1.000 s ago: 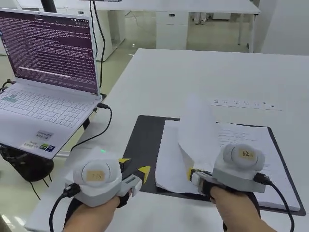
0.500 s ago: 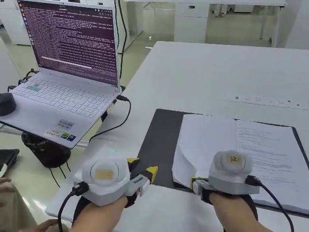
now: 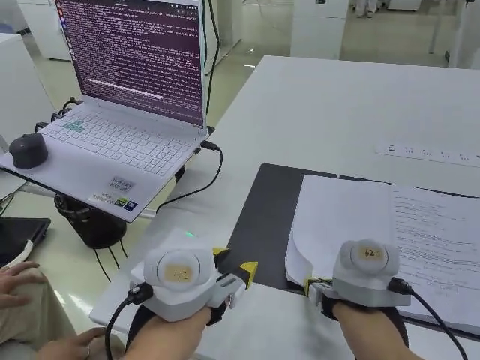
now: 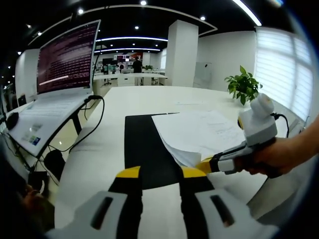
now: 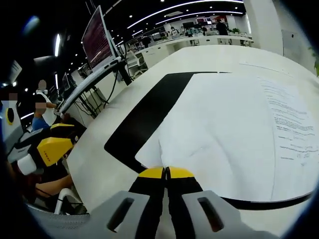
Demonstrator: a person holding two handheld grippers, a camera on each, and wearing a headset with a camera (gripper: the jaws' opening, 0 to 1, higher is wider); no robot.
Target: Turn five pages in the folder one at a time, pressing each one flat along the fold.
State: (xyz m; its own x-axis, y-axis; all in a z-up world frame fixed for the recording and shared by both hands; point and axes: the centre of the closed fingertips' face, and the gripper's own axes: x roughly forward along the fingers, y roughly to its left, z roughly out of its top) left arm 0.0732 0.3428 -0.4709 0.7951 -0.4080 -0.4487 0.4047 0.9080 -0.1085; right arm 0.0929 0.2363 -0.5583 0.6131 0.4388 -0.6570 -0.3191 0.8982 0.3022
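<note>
Page (image 3: 337, 217) down flat, R tongs (image 5: 167, 173) pinching; 1 folder (image 3: 259, 225).

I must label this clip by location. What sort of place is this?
Probably an open-plan office or lab: rows of desks under ceiling light strips, a laptop showing terminal text, and a plant.

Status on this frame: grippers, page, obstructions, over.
Left hand-held gripper open, beside the folder. Right hand-held gripper shut on the page, near edge. Page lies over the folder's left half. Laptop well clear.
</note>
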